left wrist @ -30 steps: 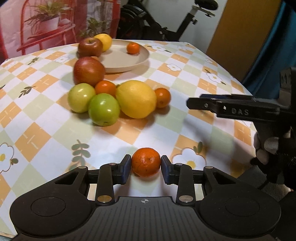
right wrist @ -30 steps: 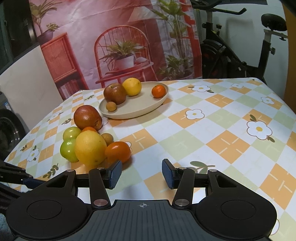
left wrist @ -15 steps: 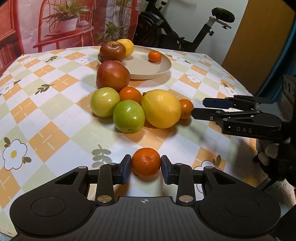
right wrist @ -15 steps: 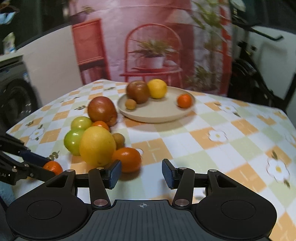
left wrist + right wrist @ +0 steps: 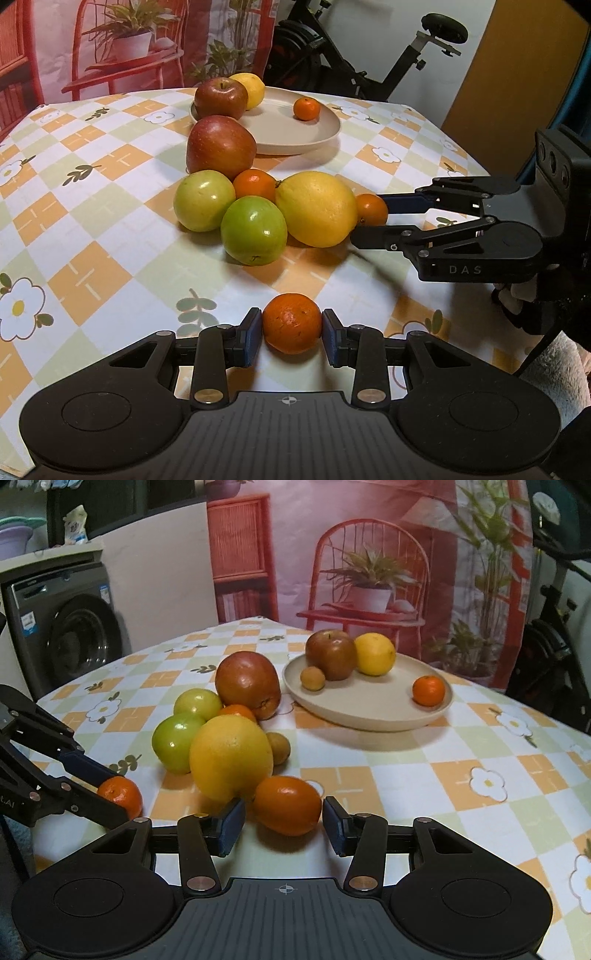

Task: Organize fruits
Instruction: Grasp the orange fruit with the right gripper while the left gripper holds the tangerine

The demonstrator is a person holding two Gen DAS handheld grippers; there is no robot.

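My left gripper [image 5: 291, 333] is shut on a small orange mandarin [image 5: 291, 323], held just above the checked tablecloth; it also shows in the right wrist view [image 5: 121, 796]. My right gripper [image 5: 283, 825] is open, its pads on either side of another orange mandarin [image 5: 287, 805] that lies on the cloth against a big yellow citrus [image 5: 231, 757]. In the left wrist view the right gripper [image 5: 364, 221] reaches in from the right around that mandarin [image 5: 371, 209]. A beige plate [image 5: 369, 709] stands behind the pile.
The pile holds two green apples [image 5: 254, 229], a red apple [image 5: 221, 146], an orange [image 5: 254, 184] and a small brown fruit [image 5: 279, 747]. The plate [image 5: 314, 129] carries a red apple, a yellow citrus, a mandarin and a small brown fruit. The table edge is near on the right.
My right gripper has moved forward to the pile until its open pads flank the mandarin beside the yellow citrus. My left gripper keeps hold of its mandarin and has shifted slightly.
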